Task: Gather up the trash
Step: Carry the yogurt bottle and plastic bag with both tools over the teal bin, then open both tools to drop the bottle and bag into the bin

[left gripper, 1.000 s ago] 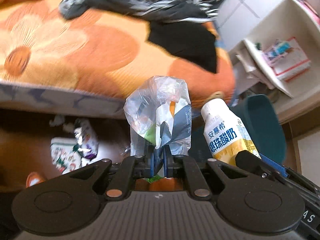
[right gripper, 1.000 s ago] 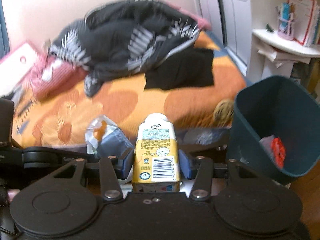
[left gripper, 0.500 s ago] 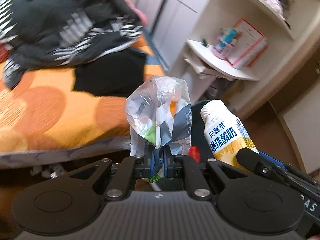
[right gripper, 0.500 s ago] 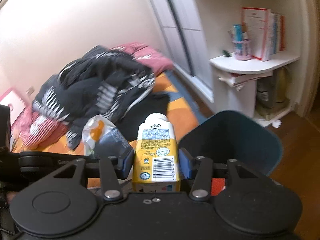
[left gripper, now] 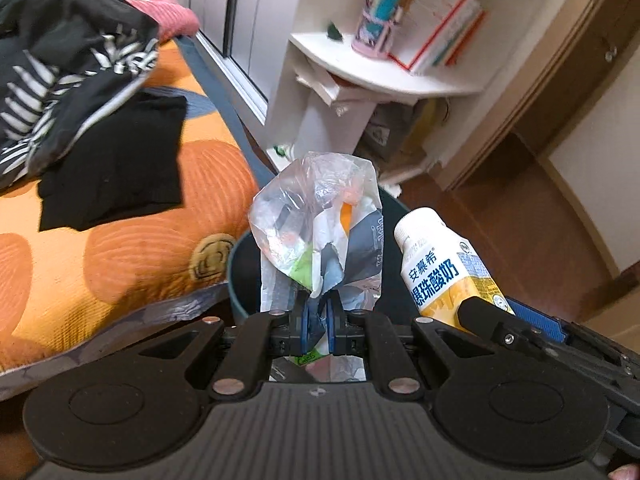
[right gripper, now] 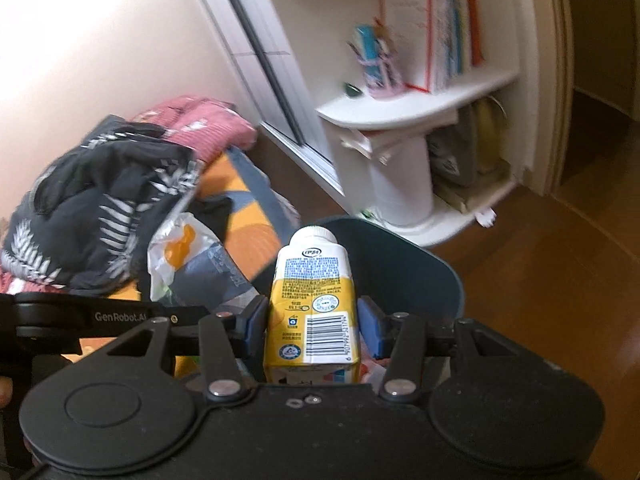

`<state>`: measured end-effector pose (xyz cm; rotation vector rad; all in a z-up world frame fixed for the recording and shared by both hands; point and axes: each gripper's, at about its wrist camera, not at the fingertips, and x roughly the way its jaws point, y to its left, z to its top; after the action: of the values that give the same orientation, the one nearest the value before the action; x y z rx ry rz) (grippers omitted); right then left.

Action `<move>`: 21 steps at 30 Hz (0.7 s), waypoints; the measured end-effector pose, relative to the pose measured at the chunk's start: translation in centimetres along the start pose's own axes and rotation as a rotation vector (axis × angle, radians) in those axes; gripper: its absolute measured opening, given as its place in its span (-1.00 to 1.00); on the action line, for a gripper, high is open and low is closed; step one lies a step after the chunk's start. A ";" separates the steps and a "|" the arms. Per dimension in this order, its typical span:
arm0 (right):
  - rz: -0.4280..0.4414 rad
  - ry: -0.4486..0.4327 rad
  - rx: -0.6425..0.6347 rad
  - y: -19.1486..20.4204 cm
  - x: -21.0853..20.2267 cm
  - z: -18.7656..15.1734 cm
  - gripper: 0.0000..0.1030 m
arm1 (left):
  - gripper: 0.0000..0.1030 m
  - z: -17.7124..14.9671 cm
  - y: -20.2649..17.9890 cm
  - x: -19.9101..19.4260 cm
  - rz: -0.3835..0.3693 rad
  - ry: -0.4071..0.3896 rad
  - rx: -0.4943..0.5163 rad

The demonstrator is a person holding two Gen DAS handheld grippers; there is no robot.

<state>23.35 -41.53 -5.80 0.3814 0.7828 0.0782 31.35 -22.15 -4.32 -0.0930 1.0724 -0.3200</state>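
My left gripper (left gripper: 318,320) is shut on a crumpled clear plastic bag (left gripper: 320,228) with wrappers inside, held upright over the dark teal trash bin (left gripper: 240,280). My right gripper (right gripper: 312,326) is shut on a yellow and white yogurt drink carton (right gripper: 312,300), upright, just above the bin (right gripper: 404,276). The carton (left gripper: 440,268) shows at the right of the left wrist view, and the bag (right gripper: 188,264) at the left of the right wrist view. Some red and white trash lies in the bin below the carton.
A bed with an orange flowered cover (left gripper: 132,236) and heaped dark clothes (left gripper: 60,64) lies to the left. A white corner shelf (right gripper: 420,108) with books and a pen cup stands behind the bin. Brown wooden floor (right gripper: 560,264) spreads to the right.
Both grippers have swung right and up from the bed side toward the bin, still holding the bag and carton. The bin now sits directly beneath them and the shelf fills the background.
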 end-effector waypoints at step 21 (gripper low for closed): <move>-0.078 0.221 0.187 -4.1 8.5 -1.3 -0.05 | -0.84 -1.5 -1.4 12.9 0.049 0.248 0.089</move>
<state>28.24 -43.21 -13.87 0.5245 1.0266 -0.0269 35.34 -27.28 -15.61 0.0541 1.3018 -0.3409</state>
